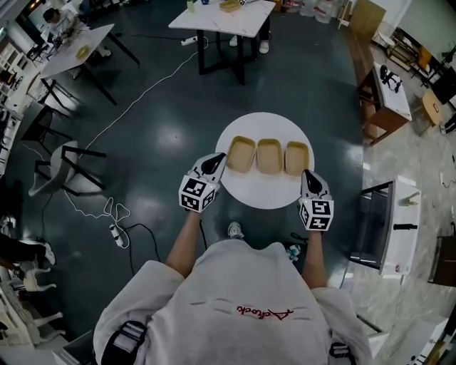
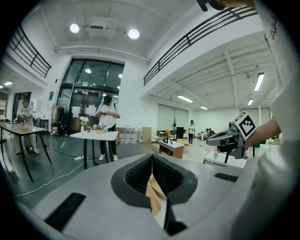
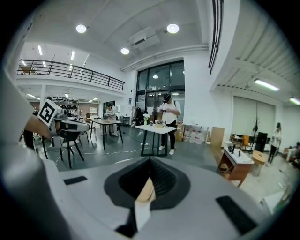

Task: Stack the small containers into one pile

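Three shallow tan containers sit side by side on a round white table [image 1: 263,194]: left [image 1: 241,154], middle [image 1: 268,156], right [image 1: 296,158]. My left gripper [image 1: 219,162] hovers at the table's left rim, its tip just beside the left container, jaws shut. My right gripper [image 1: 306,175] is at the right rim, close to the right container, also shut. In the left gripper view the jaws [image 2: 152,161] meet in a line, and a tan sliver of container [image 2: 155,197] shows below them. The right gripper view shows the same: closed jaws [image 3: 150,164] and a tan sliver [image 3: 146,191] below.
A white-topped table [image 1: 222,18] stands behind, with another [image 1: 75,50] at the far left. A chair [image 1: 68,167] and a cable with a power strip [image 1: 117,235] lie on the floor at left. A wooden desk [image 1: 388,93] and a white unit [image 1: 392,224] stand at right. People stand in the distance.
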